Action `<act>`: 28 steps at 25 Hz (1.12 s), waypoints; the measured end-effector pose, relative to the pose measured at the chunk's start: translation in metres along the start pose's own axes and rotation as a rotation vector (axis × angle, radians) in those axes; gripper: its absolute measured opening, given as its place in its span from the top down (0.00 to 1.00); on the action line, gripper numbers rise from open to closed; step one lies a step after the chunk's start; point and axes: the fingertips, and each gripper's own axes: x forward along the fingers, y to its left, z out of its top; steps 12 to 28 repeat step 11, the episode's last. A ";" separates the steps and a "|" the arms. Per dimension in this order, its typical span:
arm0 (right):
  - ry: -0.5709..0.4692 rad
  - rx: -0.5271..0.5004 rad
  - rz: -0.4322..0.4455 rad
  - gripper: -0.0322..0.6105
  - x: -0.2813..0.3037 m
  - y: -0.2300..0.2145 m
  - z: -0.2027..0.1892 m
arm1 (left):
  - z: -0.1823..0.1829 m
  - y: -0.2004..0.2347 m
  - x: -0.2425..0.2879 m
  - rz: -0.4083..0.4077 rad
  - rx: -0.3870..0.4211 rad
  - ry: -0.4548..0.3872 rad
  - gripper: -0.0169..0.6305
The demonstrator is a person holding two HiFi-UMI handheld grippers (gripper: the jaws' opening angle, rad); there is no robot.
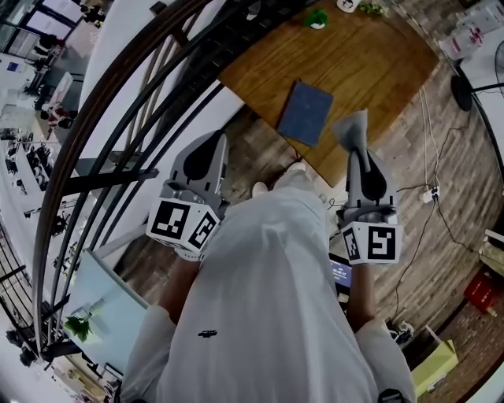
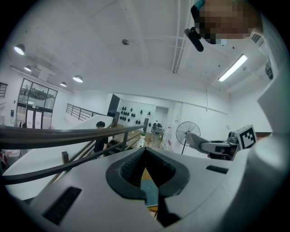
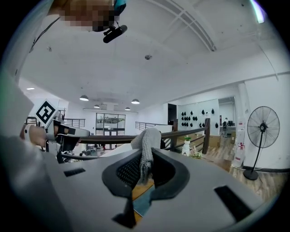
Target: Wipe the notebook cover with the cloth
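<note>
A dark blue notebook (image 1: 305, 112) lies closed on the wooden table (image 1: 370, 71), near its front edge. My right gripper (image 1: 353, 151) is shut on a grey cloth (image 1: 352, 127), which sticks out past the jaw tips and hangs just right of the notebook, above the table's edge. In the right gripper view the cloth (image 3: 146, 144) is pinched between the jaws, with the notebook (image 3: 142, 204) showing below. My left gripper (image 1: 215, 142) is off the table to the left, shut with nothing in it. A sliver of the notebook (image 2: 150, 193) shows under its jaws.
A black stair railing (image 1: 118, 118) curves along the left. A small green plant (image 1: 317, 17) stands at the table's far edge. Cables and a power strip (image 1: 429, 194) lie on the wooden floor to the right, with a red crate (image 1: 482, 291). A standing fan (image 3: 260, 131) stands at the right.
</note>
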 end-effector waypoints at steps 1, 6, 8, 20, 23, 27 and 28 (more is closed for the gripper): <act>-0.003 0.000 -0.001 0.90 0.001 0.000 -0.001 | -0.001 0.000 0.001 -0.002 0.004 0.001 0.95; -0.020 0.019 -0.001 0.90 0.008 -0.005 -0.003 | 0.001 -0.006 0.013 -0.025 0.019 -0.015 0.95; -0.024 0.024 0.005 0.90 0.010 -0.005 -0.004 | 0.001 -0.009 0.016 -0.030 0.017 -0.021 0.95; -0.028 0.028 0.016 0.90 0.012 -0.004 -0.005 | -0.002 -0.014 0.020 -0.037 0.017 -0.022 0.95; -0.028 0.028 0.016 0.90 0.012 -0.004 -0.005 | -0.002 -0.014 0.020 -0.037 0.017 -0.022 0.95; -0.028 0.028 0.016 0.90 0.012 -0.004 -0.005 | -0.002 -0.014 0.020 -0.037 0.017 -0.022 0.95; -0.028 0.028 0.016 0.90 0.012 -0.004 -0.005 | -0.002 -0.014 0.020 -0.037 0.017 -0.022 0.95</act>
